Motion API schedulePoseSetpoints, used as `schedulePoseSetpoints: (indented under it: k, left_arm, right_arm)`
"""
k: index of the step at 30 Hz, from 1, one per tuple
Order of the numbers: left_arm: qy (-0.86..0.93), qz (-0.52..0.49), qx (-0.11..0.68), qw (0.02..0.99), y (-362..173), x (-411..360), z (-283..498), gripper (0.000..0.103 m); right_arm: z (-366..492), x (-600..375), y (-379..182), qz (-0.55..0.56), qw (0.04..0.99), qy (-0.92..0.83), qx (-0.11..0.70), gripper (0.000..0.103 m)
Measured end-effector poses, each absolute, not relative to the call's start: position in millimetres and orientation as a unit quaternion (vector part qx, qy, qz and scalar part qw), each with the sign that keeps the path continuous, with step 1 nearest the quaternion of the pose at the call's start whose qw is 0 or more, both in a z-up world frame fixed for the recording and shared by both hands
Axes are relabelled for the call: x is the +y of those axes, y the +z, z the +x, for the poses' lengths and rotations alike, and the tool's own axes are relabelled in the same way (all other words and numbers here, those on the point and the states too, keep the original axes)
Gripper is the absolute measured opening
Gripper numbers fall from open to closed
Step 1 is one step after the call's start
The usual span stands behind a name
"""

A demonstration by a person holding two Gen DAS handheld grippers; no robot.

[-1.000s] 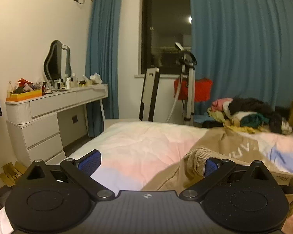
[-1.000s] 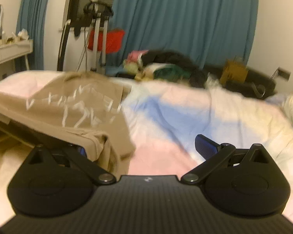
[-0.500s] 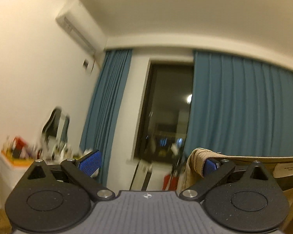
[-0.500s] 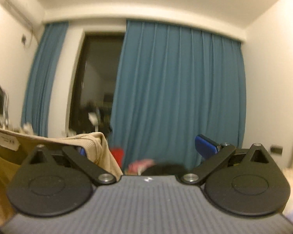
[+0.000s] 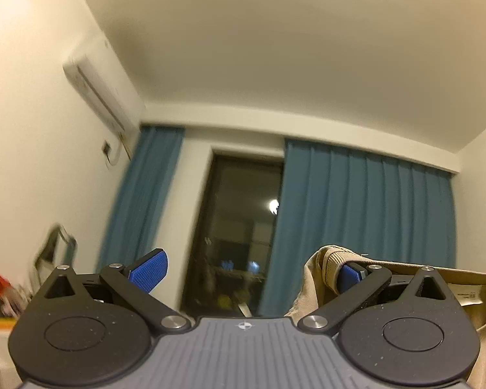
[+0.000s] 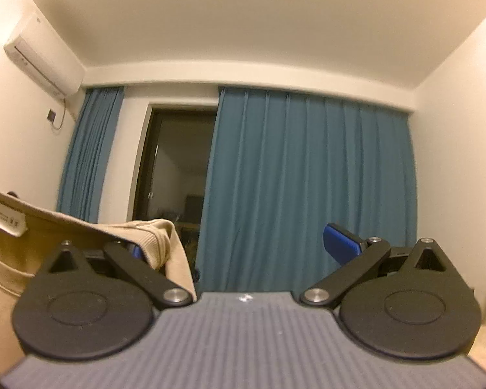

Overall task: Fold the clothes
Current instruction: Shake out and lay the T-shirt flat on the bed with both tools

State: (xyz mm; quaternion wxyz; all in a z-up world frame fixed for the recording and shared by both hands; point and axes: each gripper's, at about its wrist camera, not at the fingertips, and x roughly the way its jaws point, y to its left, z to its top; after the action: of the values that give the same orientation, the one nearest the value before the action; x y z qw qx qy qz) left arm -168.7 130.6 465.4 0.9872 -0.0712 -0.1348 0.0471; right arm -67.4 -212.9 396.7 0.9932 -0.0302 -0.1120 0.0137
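Bedroom interior, both cameras tilted toward the cream ceiling; one white wall-mounted air conditioner at upper left; two teal pleated curtain panels flanking one dark window, the right panel far wider than the left.

One garment present: a tan cotton sweatshirt with ribbed hem, lifted clear and held up between the two tools; its hem runs left to right across the scene, the long axis horizontal, the cloth hanging down below the frame edge; one white care label shows on its inner face.

Left gripper: jaws spread wide, released; the ribbed edge is draped over its right blue fingertip only, hooked rather than pinched. Right gripper: jaws likewise spread wide, released; fabric is draped over its left finger, the right blue pad bare.
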Motion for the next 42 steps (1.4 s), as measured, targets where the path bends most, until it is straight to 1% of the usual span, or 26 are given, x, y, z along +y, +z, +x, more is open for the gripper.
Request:
schedulePoseSetpoints:
  k: [4, 8, 12, 15, 18, 22, 24, 28, 31, 34, 37, 39, 42]
  left_arm:
    - [0.039, -0.081, -0.084, 0.992, 415, 139, -123, 0.103]
    - [0.036, -0.094, -0.035, 0.994, 364, 149, -50, 0.103]
    - [0.041, -0.106, -0.001, 0.994, 322, 155, 39, 0.103]
    - [0.049, -0.116, 0.016, 0.992, 295, 154, 120, 0.103]
    - [0.058, -0.121, 0.034, 0.99, 253, 149, 204, 0.103]
    - [0.064, -0.137, 0.105, 0.983, 171, 148, 329, 0.103]
    - [0.064, -0.14, 0.151, 0.976, 126, 152, 384, 0.103]
    - [0.051, -0.134, 0.252, 0.957, 29, 163, 469, 0.098]
    - [0.025, -0.097, 0.331, 0.938, -29, 167, 508, 0.098]
    - [-0.013, -0.056, 0.395, 0.917, -65, 164, 524, 0.098]
    - [-0.046, -0.045, 0.439, 0.896, -77, 159, 518, 0.099]
    - [-0.057, -0.038, 0.442, 0.894, -78, 160, 513, 0.1]
    - [-0.068, -0.029, 0.43, 0.9, -69, 161, 504, 0.101]
  right_arm:
    - [-46, -211, 354, -0.042, 0.996, 0.014, -0.072, 0.103]
    - [0, -205, 313, -0.054, 0.998, 0.007, -0.027, 0.103]
    - [80, -203, 279, -0.057, 0.998, -0.011, 0.017, 0.103]
    - [153, -201, 249, -0.061, 0.997, -0.031, 0.044, 0.103]
    - [232, -200, 210, -0.064, 0.994, -0.049, 0.068, 0.103]
    - [340, -201, 139, -0.064, 0.99, -0.055, 0.115, 0.103]
    - [387, -202, 91, -0.057, 0.985, -0.05, 0.156, 0.103]
    - [464, -199, -7, -0.053, 0.967, -0.033, 0.247, 0.103]
    - [504, -188, -72, -0.075, 0.942, 0.007, 0.326, 0.103]
    - [523, -172, -107, -0.1, 0.916, 0.066, 0.383, 0.103]
    - [526, -160, -112, -0.095, 0.899, 0.13, 0.406, 0.103]
    - [525, -153, -107, -0.084, 0.893, 0.155, 0.414, 0.103]
    - [514, -150, -89, -0.057, 0.901, 0.167, 0.396, 0.103]
